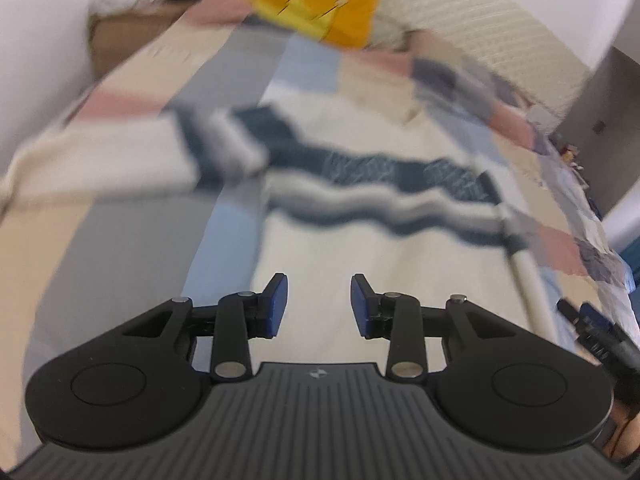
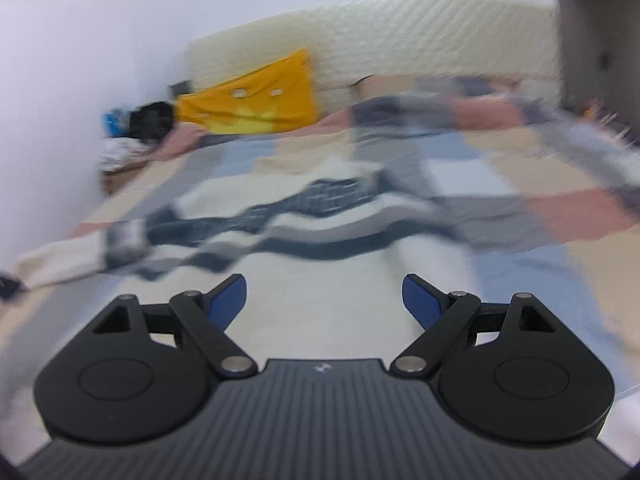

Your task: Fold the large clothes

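Both views blurred; sweater edges smeared, sleeve unclear.

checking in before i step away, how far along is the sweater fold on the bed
Done: the cream sweater with navy stripes lies spread on the patchwork bedspread, with one sleeve still stretched out to the side. In hand: nothing; the left gripper and the right gripper are both open and empty above the lower part of the sweater. Left: apparently most of the fold, including that sleeve. Both views are blurred.
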A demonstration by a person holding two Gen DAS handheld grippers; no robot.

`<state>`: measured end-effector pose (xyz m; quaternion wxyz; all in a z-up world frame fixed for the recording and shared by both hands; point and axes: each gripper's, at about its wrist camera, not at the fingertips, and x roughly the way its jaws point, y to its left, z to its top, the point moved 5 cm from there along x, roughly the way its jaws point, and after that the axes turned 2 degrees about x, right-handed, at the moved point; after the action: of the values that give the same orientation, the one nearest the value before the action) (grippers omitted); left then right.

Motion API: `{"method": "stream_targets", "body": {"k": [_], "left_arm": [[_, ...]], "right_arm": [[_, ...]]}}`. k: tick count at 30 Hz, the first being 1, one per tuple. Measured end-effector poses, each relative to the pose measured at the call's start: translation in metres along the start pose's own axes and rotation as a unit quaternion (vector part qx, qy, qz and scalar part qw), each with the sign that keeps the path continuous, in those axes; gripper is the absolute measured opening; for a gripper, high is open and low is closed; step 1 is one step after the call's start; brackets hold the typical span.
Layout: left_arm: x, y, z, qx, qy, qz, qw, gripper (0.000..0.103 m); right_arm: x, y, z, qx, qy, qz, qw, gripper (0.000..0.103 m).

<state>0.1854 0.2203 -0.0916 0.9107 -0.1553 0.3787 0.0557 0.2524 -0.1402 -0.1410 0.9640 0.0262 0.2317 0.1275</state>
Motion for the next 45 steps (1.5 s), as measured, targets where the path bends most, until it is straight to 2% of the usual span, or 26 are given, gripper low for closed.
{"method": "stream_targets", "body": {"k": [4,8,11,13,16,20,25,26,31,35,40,41,42,45], "left_arm": [[-0.003,-0.055,0.036,0.035,-0.022,-0.020,0.9989,0.040],[0.016,-0.115,0.051,0.063,-0.009,-0.052,0.9966,0.040],[0.034,-0.159,0.049,0.084,-0.013,-0.072,0.9937,0.040],[0.048,-0.188,0.040,0.111,-0.013,-0.079,0.9905,0.040],[0.075,-0.216,0.016,0.128,-0.001,-0.114,0.9852,0.040],[0.115,-0.231,-0.020,0.146,0.009,-0.114,0.9827,0.040],[0.153,-0.225,-0.057,0.152,0.002,-0.097,0.9837,0.040],[0.158,-0.221,-0.064,0.151,0.000,-0.095,0.9838,0.040],[0.178,-0.208,-0.083,0.175,0.003,-0.077,0.9816,0.040],[0.188,-0.211,-0.092,0.188,0.002,-0.085,0.9785,0.040],[0.199,-0.211,-0.093,0.180,0.002,-0.094,0.9792,0.040],[0.201,-0.211,-0.093,0.176,0.002,-0.095,0.9799,0.040],[0.202,-0.209,-0.092,0.172,0.002,-0.095,0.9804,0.040],[0.203,-0.205,-0.092,0.171,-0.001,-0.092,0.9810,0.040]], "right_arm": [[0.004,-0.039,-0.001,0.046,0.030,-0.017,0.998,0.087],[0.012,-0.071,-0.011,0.121,0.062,-0.039,0.990,0.086],[0.017,-0.079,-0.019,0.158,0.080,-0.041,0.983,0.086],[0.021,-0.077,-0.022,0.157,0.089,-0.035,0.983,0.086],[0.024,-0.079,-0.031,0.144,0.105,-0.050,0.983,0.086],[0.029,-0.087,-0.047,0.179,0.139,-0.043,0.973,0.086],[0.037,-0.094,-0.065,0.219,0.174,-0.048,0.959,0.085],[0.040,-0.093,-0.067,0.221,0.180,-0.049,0.957,0.081],[0.050,-0.087,-0.073,0.215,0.196,-0.057,0.955,0.078],[0.056,-0.088,-0.074,0.212,0.198,-0.072,0.954,0.067],[0.060,-0.095,-0.072,0.220,0.191,-0.094,0.952,0.033],[0.058,-0.096,-0.069,0.225,0.183,-0.094,0.952,0.022],[0.057,-0.096,-0.066,0.230,0.176,-0.094,0.953,0.015],[0.052,-0.098,-0.048,0.214,0.146,-0.104,0.960,0.011]]}}
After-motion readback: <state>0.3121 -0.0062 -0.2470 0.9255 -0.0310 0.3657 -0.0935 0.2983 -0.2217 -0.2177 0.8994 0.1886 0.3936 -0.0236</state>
